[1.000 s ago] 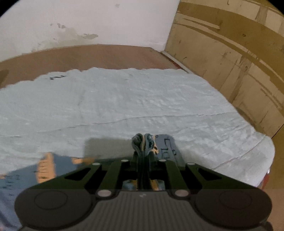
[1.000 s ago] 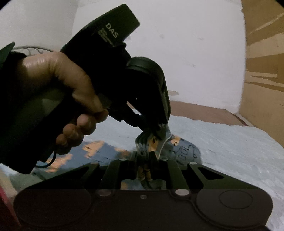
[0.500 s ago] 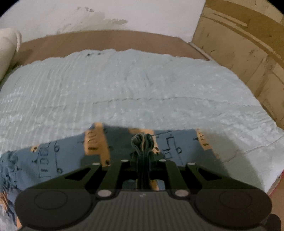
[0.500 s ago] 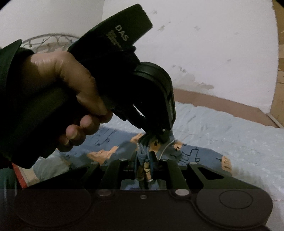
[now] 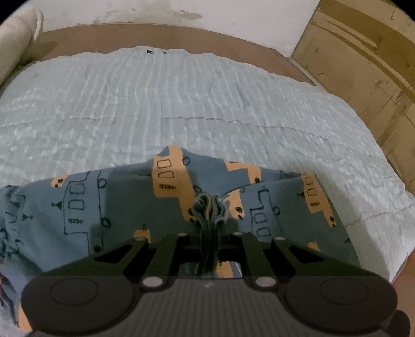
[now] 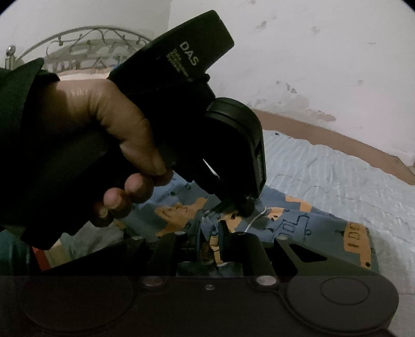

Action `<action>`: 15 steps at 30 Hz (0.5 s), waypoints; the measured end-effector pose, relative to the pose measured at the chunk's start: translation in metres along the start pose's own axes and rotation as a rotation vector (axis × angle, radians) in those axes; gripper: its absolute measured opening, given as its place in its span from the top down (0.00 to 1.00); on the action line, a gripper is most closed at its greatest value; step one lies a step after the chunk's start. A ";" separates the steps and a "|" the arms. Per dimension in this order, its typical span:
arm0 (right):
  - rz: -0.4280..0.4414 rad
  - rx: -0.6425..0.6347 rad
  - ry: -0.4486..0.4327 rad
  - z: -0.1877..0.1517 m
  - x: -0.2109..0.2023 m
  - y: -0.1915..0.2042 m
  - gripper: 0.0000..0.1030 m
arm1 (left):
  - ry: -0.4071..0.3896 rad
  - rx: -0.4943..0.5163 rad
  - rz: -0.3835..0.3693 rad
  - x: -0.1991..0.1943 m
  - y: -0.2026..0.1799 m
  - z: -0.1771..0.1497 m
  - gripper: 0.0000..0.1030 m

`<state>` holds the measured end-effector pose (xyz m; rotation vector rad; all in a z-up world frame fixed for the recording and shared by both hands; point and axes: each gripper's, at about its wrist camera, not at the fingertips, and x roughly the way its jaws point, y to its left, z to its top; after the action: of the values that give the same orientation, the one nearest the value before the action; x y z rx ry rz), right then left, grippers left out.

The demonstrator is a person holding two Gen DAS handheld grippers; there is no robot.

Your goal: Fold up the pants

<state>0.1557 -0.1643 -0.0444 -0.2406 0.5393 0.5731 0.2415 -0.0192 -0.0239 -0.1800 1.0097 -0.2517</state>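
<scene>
Left gripper (image 5: pixel 208 207) pinches a bunched fold of the blue-grey cotton pants with orange bus prints (image 5: pixel 77 207); right gripper (image 6: pixel 211 233) pinches the same cloth; both over the pale-blue quilted blanket (image 5: pixel 181 98).

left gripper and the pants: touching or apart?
Touching. The left wrist view shows the left gripper with jaws closed on a bunched fold of the pants, the cloth pinched between its fingers.

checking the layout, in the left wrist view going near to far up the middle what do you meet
left gripper pinching a bunch of fabric → blue pants with orange buses → pale blue quilt → brown board → white wall
</scene>
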 end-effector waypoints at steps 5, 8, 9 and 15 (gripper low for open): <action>0.012 0.000 0.015 -0.001 0.008 -0.006 0.77 | -0.011 -0.013 0.000 0.000 0.005 -0.004 0.73; 0.017 -0.005 -0.010 -0.004 -0.001 -0.009 0.52 | -0.038 -0.025 0.028 -0.005 0.008 -0.006 0.45; 0.019 -0.009 -0.022 -0.006 -0.006 -0.011 0.45 | -0.055 -0.024 0.050 -0.009 0.008 -0.008 0.40; -0.117 0.005 -0.063 -0.027 -0.044 -0.047 0.06 | -0.167 0.040 0.186 -0.024 -0.008 -0.024 0.03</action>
<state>0.1397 -0.2321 -0.0395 -0.2471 0.4624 0.4644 0.2075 -0.0208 -0.0148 -0.0687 0.8488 -0.0853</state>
